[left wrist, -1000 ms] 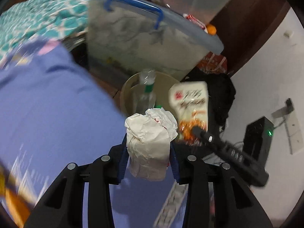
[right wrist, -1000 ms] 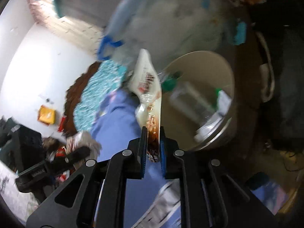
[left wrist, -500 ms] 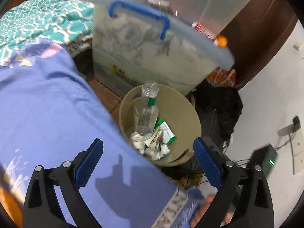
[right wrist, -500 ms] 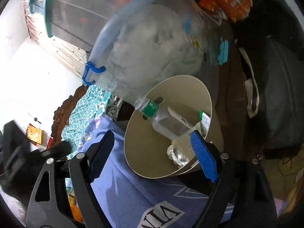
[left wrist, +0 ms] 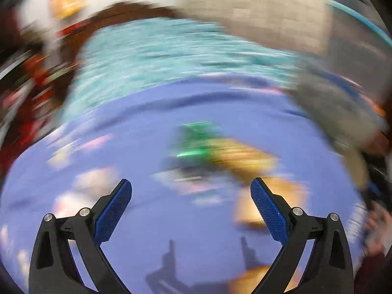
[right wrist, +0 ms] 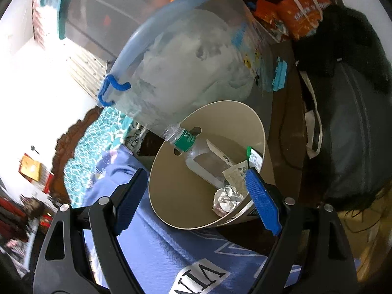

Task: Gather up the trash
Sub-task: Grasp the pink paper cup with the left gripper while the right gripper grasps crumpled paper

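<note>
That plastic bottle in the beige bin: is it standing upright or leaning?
Leaning. The plastic bottle slants across the beige bin, its uncapped neck propped at the rim, its base down among crumpled wrappers.

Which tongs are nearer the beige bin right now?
Right. The right tongs hang open just over the beige bin. The left tongs, also open, face the blue sheet, with no bin in their blurred view.
</note>
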{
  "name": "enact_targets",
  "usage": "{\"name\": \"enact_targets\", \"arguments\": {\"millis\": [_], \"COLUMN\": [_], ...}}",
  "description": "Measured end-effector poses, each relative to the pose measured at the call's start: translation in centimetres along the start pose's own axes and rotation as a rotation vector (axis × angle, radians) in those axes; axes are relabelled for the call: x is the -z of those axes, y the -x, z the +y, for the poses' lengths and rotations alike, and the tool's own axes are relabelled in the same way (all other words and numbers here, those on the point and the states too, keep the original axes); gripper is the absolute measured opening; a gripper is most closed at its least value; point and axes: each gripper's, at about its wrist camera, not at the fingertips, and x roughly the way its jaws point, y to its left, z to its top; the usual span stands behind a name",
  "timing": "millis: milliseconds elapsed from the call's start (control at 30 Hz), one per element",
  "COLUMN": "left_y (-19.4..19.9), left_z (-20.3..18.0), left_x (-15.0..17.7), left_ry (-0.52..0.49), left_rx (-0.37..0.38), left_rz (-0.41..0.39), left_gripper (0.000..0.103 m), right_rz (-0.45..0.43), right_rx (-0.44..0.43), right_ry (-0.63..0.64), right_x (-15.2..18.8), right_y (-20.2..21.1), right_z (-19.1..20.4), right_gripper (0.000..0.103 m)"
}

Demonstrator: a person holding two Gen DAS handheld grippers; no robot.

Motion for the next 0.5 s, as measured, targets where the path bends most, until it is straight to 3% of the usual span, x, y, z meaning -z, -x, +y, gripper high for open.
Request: {"name": "enact_targets", "arguments": {"millis": [67, 167, 333, 433, 500], "left_y": [-0.6, -2.3, -5.8, -6.7, -6.8], "left_z": [6.6, 13.2, 19.6, 20.7, 20.4], "left_x": [1.3, 3.5, 5.7, 6.5, 7.3], "left_ry": [0.123, 0.252, 0.501, 0.571, 0.580], "left_rx": [-0.076, -0.164, -0.004, 0.101, 0.100], "left_rz": [0.014, 0.079, 0.168, 0.138, 0.109], "left_gripper": [0.094, 0.094, 0.094, 0.094, 0.089], "right_rz": [0.002, 0.016, 0.071, 0.069, 0.065], "right_rx": [0.025, 0.070, 0.160, 0.199, 0.148], "right_ry": [0.020, 0.053, 0.127, 0.152, 0.147], "right_x": [0.1, 0.2, 0.5, 1.2, 1.9], "right_y": [-0.2, -0.7, -1.9, -1.2, 0.0], "right_z": [0.4, 1.0, 2.3, 3.4, 5.0], "right_gripper": [0.083, 0.083, 0.083, 0.082, 0.082]}}
